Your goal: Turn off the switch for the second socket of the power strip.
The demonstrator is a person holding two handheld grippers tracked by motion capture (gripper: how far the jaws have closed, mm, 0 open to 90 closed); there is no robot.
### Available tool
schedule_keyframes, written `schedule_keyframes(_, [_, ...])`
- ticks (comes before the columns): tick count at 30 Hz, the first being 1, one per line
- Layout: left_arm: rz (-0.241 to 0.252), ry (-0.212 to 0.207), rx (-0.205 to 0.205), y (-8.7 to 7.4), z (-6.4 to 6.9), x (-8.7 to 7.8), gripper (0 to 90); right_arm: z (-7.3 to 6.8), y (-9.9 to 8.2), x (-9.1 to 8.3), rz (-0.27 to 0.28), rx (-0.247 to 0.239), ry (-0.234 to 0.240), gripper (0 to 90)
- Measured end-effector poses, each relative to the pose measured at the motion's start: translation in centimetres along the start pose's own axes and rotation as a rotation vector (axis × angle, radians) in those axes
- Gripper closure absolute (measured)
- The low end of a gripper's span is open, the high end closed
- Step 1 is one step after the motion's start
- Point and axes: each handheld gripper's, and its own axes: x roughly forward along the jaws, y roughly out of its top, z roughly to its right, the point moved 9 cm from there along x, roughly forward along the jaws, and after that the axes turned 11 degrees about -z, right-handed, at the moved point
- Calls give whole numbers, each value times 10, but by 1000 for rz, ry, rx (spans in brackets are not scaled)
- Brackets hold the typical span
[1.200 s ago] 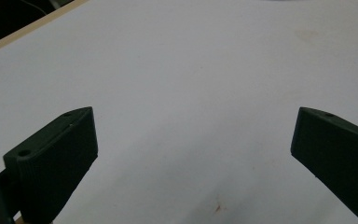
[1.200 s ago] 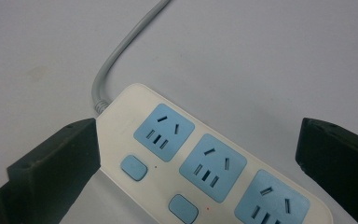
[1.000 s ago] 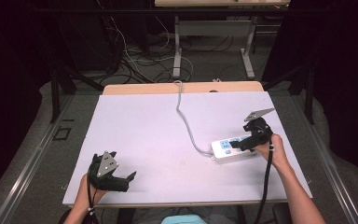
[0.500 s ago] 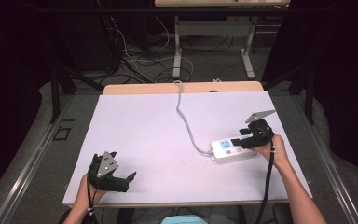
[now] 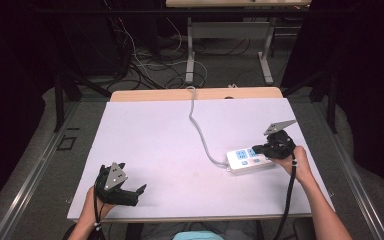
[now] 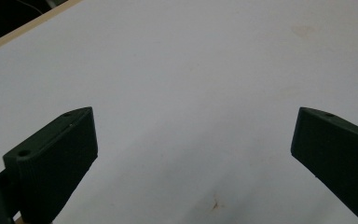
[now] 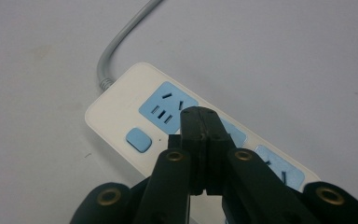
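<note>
High view: right gripper (image 5: 258,148) fingers together over power strip (image 5: 247,161); left gripper (image 5: 134,192) fingers apart.

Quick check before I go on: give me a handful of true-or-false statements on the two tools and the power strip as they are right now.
1. The right tool is shut, above the power strip. True.
2. The left tool is clamped on the strip's cable. False: it is open over bare table, nothing between its jaws.
3. The strip's grey cable runs off the table's far edge. True.
4. The strip has red sockets. False: they are blue.
5. A plug sits in the socket nearest the cable. False: that socket is empty.
</note>
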Motion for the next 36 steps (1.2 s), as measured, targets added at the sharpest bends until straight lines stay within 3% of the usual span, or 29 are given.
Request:
schedule_keyframes(3, [-1,2,1,0,0,0,3,-2,-3,1,-20,3,-13,900])
schedule_keyframes(5, [-1,8,13,0,-1,0,3,-4,-7,1,-43,-19,-6,900])
schedule_keyframes(7, [0,6,11,0,0,0,3,-3,-8,3,-50,-37,-28,900])
schedule_keyframes(8, [0,4,9,0,0,0,3,-3,-10,3,-77,-32,-30,900])
schedule_keyframes(15, [-8,-7,6,-1,1,1,3,-4,-12,8,-69,-50,-47,900])
schedule_keyframes(21, [-7,-9,8,0,2,1,3,-6,-18,10,-128,-63,-47,900])
schedule_keyframes(36, [-12,-12,4,0,3,2,2,-7,-21,18,-146,-76,-70,900])
